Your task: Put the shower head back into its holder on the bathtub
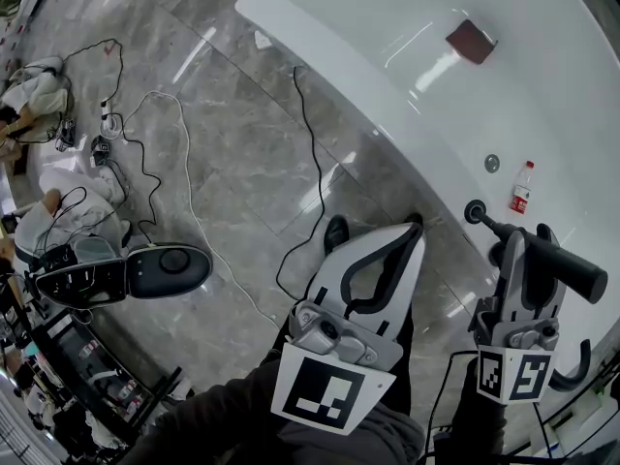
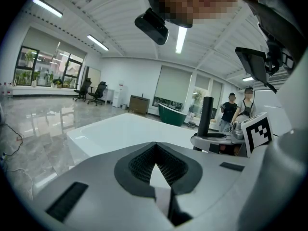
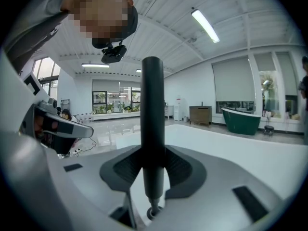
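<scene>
The right gripper is clamped on the black shower head, whose narrow end points at the round holder on the white bathtub rim. The left gripper hangs beside it, jaws together, empty.

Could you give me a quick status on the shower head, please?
Left gripper shut, empty. Right gripper shut on shower head, its tip right by the holder on the tub rim. Bottle stands beside the holder, not blocking.

Two grippers (left gripper, right gripper), one shower head, one bathtub, one bottle.
</scene>
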`<state>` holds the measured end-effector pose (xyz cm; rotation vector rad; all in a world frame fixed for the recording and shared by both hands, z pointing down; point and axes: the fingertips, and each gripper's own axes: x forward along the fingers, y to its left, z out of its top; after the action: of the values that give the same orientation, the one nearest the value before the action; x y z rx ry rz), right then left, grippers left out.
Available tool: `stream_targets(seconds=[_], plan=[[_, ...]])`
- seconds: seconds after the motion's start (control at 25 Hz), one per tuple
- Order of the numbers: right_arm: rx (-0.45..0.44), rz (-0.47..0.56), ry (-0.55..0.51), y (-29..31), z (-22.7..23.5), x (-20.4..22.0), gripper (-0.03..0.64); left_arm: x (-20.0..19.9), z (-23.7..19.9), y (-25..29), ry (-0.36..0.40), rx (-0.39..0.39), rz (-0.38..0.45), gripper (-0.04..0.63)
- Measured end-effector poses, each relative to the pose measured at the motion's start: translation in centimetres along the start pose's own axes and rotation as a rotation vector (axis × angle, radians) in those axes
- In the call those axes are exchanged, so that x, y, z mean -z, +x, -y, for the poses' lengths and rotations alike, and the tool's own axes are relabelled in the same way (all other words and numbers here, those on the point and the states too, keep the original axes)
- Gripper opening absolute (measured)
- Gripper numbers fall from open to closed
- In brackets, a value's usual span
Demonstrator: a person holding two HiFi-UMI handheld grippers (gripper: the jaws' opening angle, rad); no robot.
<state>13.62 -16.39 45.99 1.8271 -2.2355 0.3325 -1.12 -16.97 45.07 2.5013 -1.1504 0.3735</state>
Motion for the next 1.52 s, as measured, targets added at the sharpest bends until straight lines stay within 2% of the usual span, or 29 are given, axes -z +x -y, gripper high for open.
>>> stream_targets(seconds=[1.52], plan=[[0.021, -0.052, 0.016, 1.1, 0.6, 5.9, 0.14, 3.9, -0.5, 0.8, -0.025, -0.006, -0.052, 0.003]])
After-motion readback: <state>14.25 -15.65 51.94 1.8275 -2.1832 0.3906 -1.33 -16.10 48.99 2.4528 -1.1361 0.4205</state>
